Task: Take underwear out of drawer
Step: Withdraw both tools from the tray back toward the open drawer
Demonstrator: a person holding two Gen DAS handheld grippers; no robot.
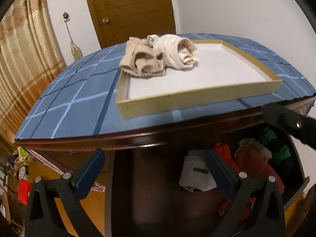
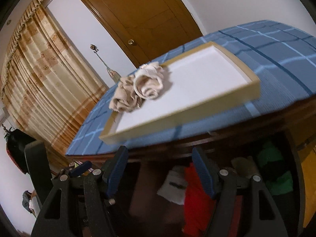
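1. Worktop [image 1: 65, 106] of a dark wooden dresser, covered with a blue checked cloth, fills the middle of both views.
2. Open dark wooden drawer [image 1: 302, 185] sits below the worktop's front edge, holding folded underwear: a red piece [image 1: 254, 164], a green piece [image 1: 276, 148] and a white-grey piece [image 1: 195, 175].
3. Shallow tan cardboard tray with a white floor [image 1: 177, 102] rests on the cloth.
4. Two crumpled underwear pieces, one beige [image 1: 142, 61] and one cream [image 1: 179, 51], lie touching each other at the tray's far left corner, the beige one partly over the rim.
5. Left hand-held gripper [image 1: 156, 169] hangs in front of the drawer, blue-padded jaws spread, nothing between them.
6. Right hand-held gripper [image 2: 160, 171] is likewise spread and empty above the drawer.
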